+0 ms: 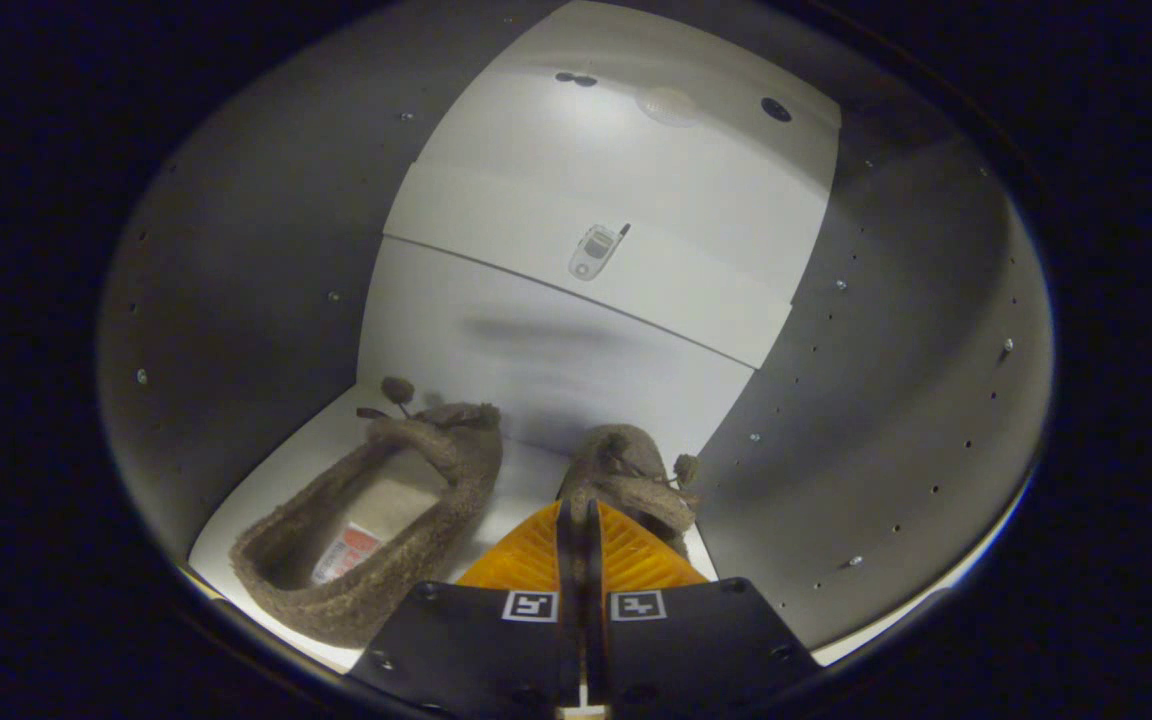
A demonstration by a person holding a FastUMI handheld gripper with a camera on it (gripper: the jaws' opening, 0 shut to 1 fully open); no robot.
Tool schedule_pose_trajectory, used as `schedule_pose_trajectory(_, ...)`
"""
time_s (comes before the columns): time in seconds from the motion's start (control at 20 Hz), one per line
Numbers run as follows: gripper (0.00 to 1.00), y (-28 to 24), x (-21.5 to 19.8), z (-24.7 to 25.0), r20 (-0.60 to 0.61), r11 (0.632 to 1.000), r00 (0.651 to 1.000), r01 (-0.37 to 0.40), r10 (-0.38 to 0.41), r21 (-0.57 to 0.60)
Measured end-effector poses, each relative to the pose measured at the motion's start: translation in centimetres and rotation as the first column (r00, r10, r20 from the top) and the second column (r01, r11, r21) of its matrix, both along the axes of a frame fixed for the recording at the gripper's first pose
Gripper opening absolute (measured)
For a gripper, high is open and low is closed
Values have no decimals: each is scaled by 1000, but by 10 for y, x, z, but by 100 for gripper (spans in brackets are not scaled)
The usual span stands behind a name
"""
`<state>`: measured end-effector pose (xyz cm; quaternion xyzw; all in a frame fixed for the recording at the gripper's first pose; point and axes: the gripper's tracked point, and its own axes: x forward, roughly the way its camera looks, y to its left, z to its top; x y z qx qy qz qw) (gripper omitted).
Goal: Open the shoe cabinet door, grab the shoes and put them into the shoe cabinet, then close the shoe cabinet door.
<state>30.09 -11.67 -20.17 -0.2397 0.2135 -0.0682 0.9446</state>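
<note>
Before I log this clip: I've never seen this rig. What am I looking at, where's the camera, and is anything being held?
The camera rides on a hand-held two-finger gripper and looks forward along its fingers into a white shoe cabinet. On the cabinet floor lie two brown fuzzy slippers. The left slipper rests free beside the fingers, its opening facing the camera. The right slipper lies just ahead of the fingers, which are nearly together with its heel end at them; whether they pinch it cannot be told. On the back panel sits a small metal fitting.
</note>
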Motion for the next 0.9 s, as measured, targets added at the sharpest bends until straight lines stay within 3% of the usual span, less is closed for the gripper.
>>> schedule_pose_trajectory(0.05, 5, 1, 1, 3, 8, 1000, 1000, 0, 0, 5)
schedule_pose_trajectory(0.1, 15, 3, 5, 0, 12, 1000, 1000, -5, 4, 19)
schedule_pose_trajectory(0.25, 14, 3, 2, 2, 14, 1000, 1000, 6, -6, 23)
schedule_pose_trajectory(0.3, 24, 4, 1, 2, 15, 1000, 1000, 7, -8, 24)
schedule_pose_trajectory(0.9, 25, 2, -49, 39, 88, 996, 996, 19, -27, 91)
